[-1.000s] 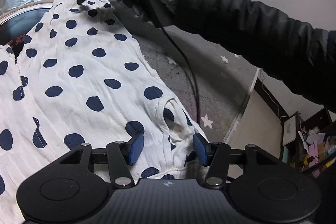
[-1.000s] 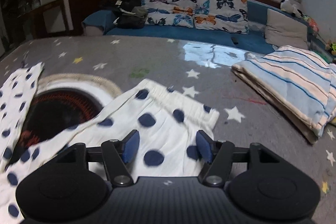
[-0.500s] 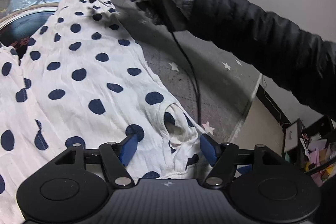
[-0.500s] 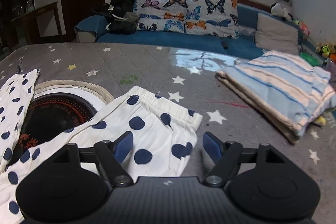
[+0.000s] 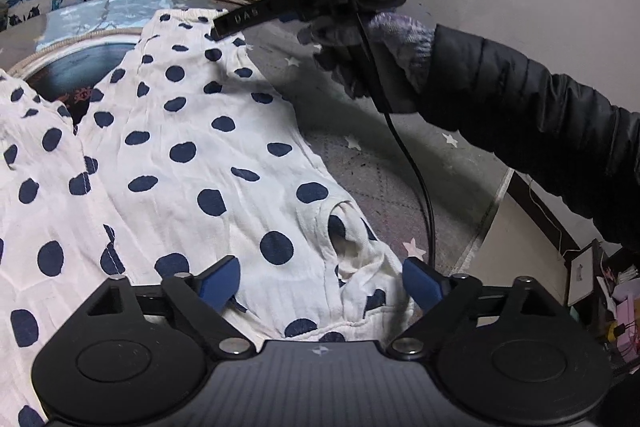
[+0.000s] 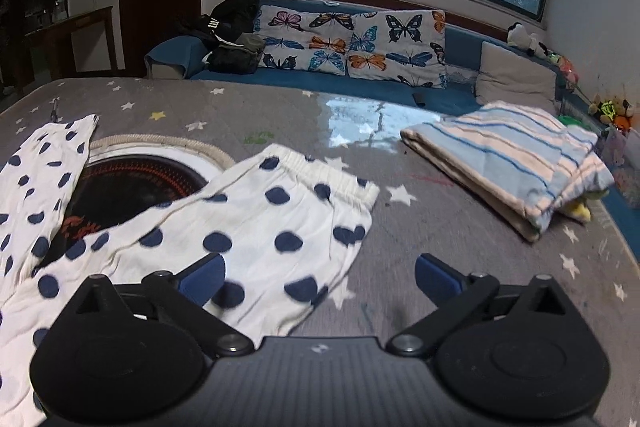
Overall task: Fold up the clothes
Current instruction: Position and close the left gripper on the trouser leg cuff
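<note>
A white garment with dark blue dots [image 5: 192, 155] lies spread on the grey star-print cover [image 5: 380, 163]. My left gripper [image 5: 320, 281] hovers over its near, rumpled corner. The jaws are opening and the blue pads [image 5: 220, 281] stand wide, clear of the cloth under them. In the right wrist view the garment's elastic-edged end [image 6: 320, 171] lies flat ahead. My right gripper [image 6: 318, 277] is over its near right edge, jaws opening, with nothing pressed between them. In the left wrist view a gloved hand [image 5: 360, 63] holds the right gripper [image 5: 224, 27] above that far end.
A folded striped blanket [image 6: 512, 163] lies at the right of the cover. A round dark mat with a rope rim [image 6: 132, 179] sits partly under the garment. A blue sofa with butterfly cushions [image 6: 352, 43] runs along the back. Beyond the cover's right edge is bare floor [image 5: 516, 259].
Both grippers' jaws have spread wide and let go of the cloth. The right gripper has drawn back and risen off the garment's end, which now lies flat.
</note>
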